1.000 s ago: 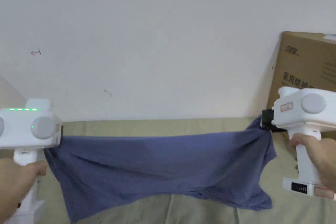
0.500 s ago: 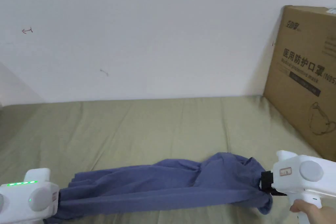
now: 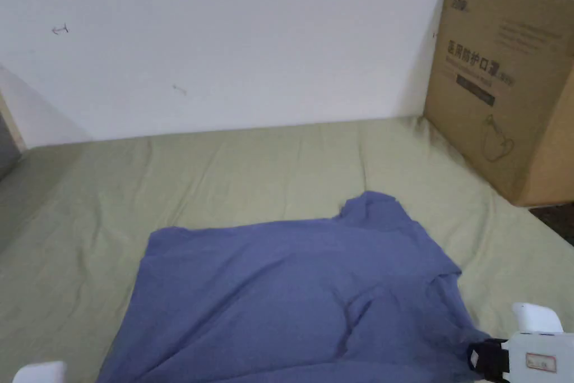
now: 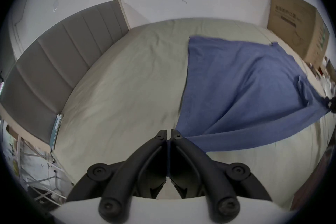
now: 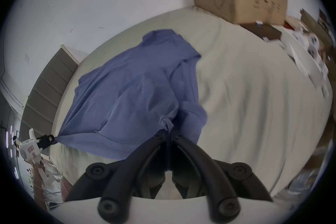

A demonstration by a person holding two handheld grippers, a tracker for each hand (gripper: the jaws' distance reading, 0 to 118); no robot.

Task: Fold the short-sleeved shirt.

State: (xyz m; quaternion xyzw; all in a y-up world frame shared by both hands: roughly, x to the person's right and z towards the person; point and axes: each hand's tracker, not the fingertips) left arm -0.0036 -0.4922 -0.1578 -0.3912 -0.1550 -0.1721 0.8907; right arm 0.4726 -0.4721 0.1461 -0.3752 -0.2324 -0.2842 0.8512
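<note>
Bed (image 3: 235,176) with a cardboard box (image 3: 504,75) at its far right. Blue shirt (image 3: 291,289) spread on the bed, stretched between both sets of jaws. Left gripper (image 4: 168,132): jaws pressed together, pinching one near corner. Right gripper (image 5: 168,130): jaws pinching the bunched opposite corner.

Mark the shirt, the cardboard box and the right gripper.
shirt (image 3: 291,289): head view, middle of the spread blue cloth.
cardboard box (image 3: 493,81): head view, its printed front face.
right gripper (image 5: 168,132): right gripper view, between its jaw tips, at the bunched cloth.
</note>
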